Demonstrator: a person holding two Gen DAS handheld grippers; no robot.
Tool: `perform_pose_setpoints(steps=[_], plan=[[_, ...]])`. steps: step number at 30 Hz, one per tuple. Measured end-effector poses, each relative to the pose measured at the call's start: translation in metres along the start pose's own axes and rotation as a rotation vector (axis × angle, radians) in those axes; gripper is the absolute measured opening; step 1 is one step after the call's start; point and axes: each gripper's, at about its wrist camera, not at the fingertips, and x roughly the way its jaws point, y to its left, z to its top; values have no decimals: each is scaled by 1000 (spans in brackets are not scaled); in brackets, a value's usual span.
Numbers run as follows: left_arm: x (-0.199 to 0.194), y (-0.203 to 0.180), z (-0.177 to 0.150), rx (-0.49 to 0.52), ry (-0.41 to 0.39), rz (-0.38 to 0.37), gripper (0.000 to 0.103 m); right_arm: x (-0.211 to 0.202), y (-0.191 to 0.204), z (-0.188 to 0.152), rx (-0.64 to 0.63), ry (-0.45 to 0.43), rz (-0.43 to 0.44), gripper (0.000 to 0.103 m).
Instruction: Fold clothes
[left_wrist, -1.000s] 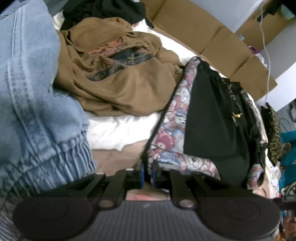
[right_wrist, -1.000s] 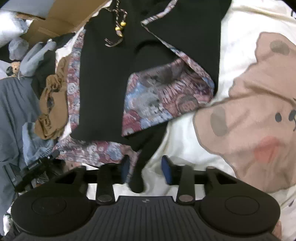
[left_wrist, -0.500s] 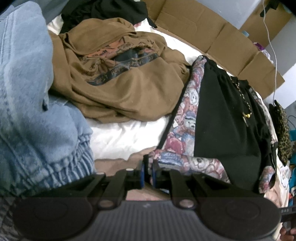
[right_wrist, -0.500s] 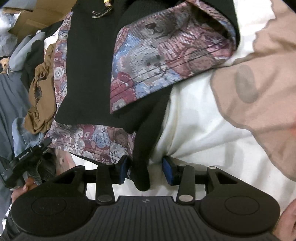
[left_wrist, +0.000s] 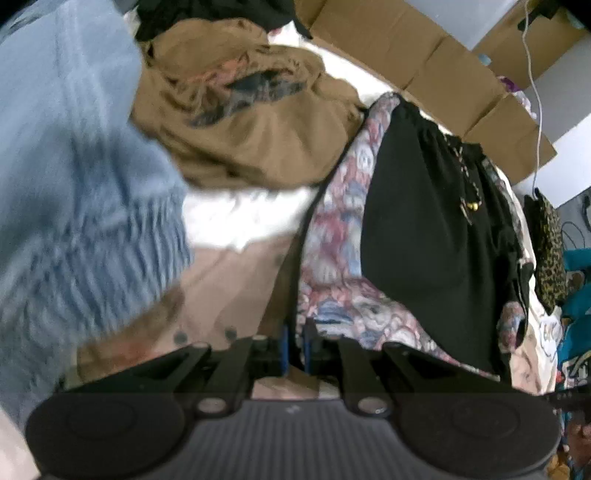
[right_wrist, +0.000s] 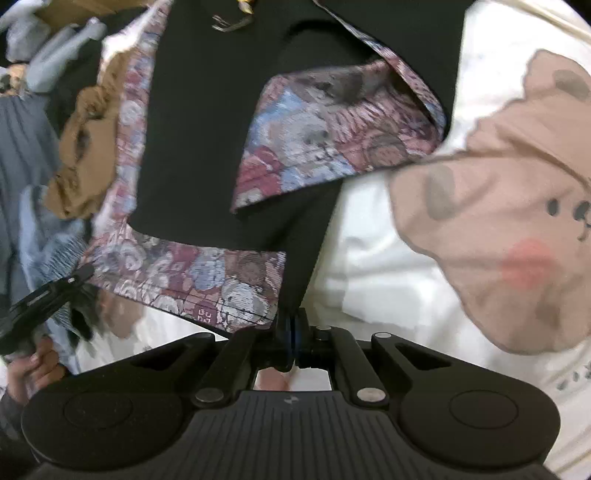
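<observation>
Since half a second ago, my right gripper (right_wrist: 294, 326) has clenched onto the bear-print garment (right_wrist: 207, 275)'s black cuff just ahead of it; my left gripper (left_wrist: 295, 341) stays pinched on the same garment's hem, spread ahead-right.

Soft, even light; motion blur smears the denim (left_wrist: 74, 184) worst; fisheye bending darkens the corners beyond it.

Denim garment (left_wrist: 74, 184) motion-blurred, cut off left.
</observation>
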Motion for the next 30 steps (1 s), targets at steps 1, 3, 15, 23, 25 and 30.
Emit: perform_pose_setpoints(steps=[1,3,15,23,25,30], plan=[[-1,0,-6,-5,5,5,8,0,-1,1,1,9,-8,0],[0,3,-15,-13,9,27,7,1,-3,2,3,19,-19,0],[34,20,-16,-26,62,109,6,31,1,4,33,40,-59,0],[26,15,-14,6,70,121,6,33,6,4,-10,72,-106,0],[21,14,-14,10,62,112,6,27,9,5,-25,77,-107,0],[9,11,-16,14,46,95,6,16,7,2,-14,59,-74,0]])
